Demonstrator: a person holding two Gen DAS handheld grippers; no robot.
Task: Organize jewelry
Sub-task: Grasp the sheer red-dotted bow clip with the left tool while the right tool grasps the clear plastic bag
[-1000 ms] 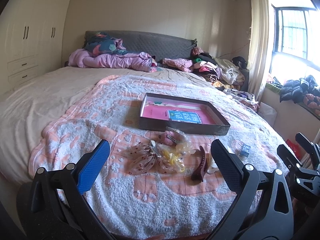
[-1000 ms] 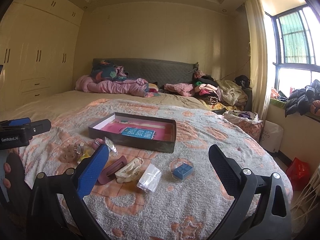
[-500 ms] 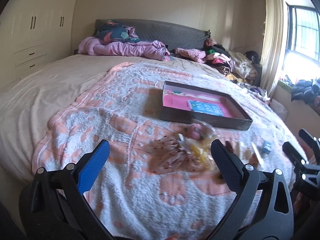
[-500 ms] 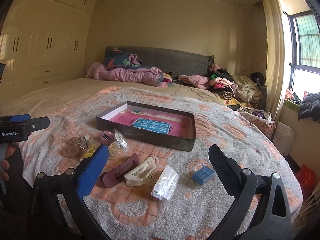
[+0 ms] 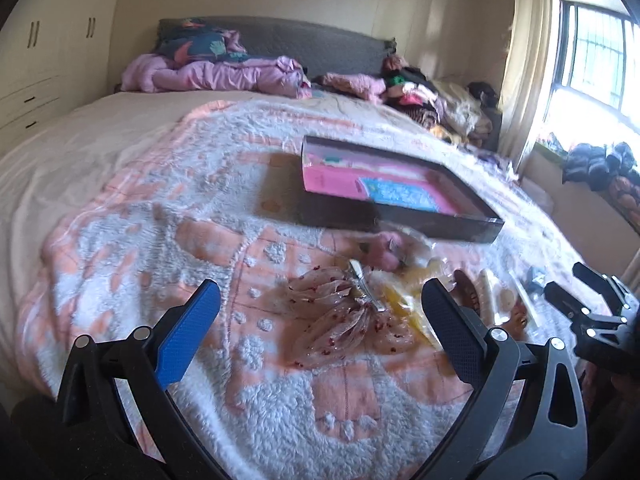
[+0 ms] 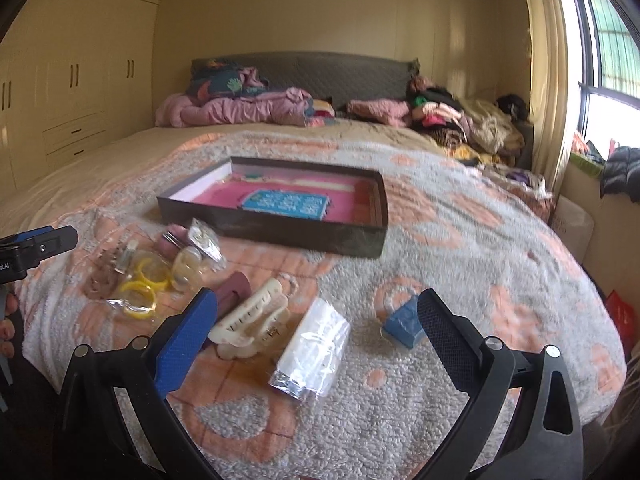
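Note:
A dark shallow box (image 5: 448, 222) (image 6: 280, 232) with a pink lining and a blue card lies on the bed blanket. In front of it lie loose accessories: a sheer dotted bow clip (image 5: 344, 312) (image 6: 105, 276), yellow bangles in a clear bag (image 6: 142, 286), a pink item (image 5: 386, 252), a maroon claw clip (image 6: 236, 288), a cream claw clip (image 6: 254, 320), a clear packet (image 6: 316, 346) and a small blue box (image 6: 406, 322). My left gripper (image 5: 318, 330) is open and empty just before the bow clip. My right gripper (image 6: 316, 340) is open and empty over the packet.
The bed carries a pink and grey blanket (image 6: 460, 240). Pink bedding (image 6: 236, 108) and a heap of clothes (image 6: 452, 120) lie by the grey headboard. Wardrobes (image 6: 72, 92) stand at the left. A window (image 6: 612, 52) and curtain are at the right.
Both grippers have moved forward and lower toward the accessories. The left view has swung so the bow clip now lies between its fingers. Both stay open.

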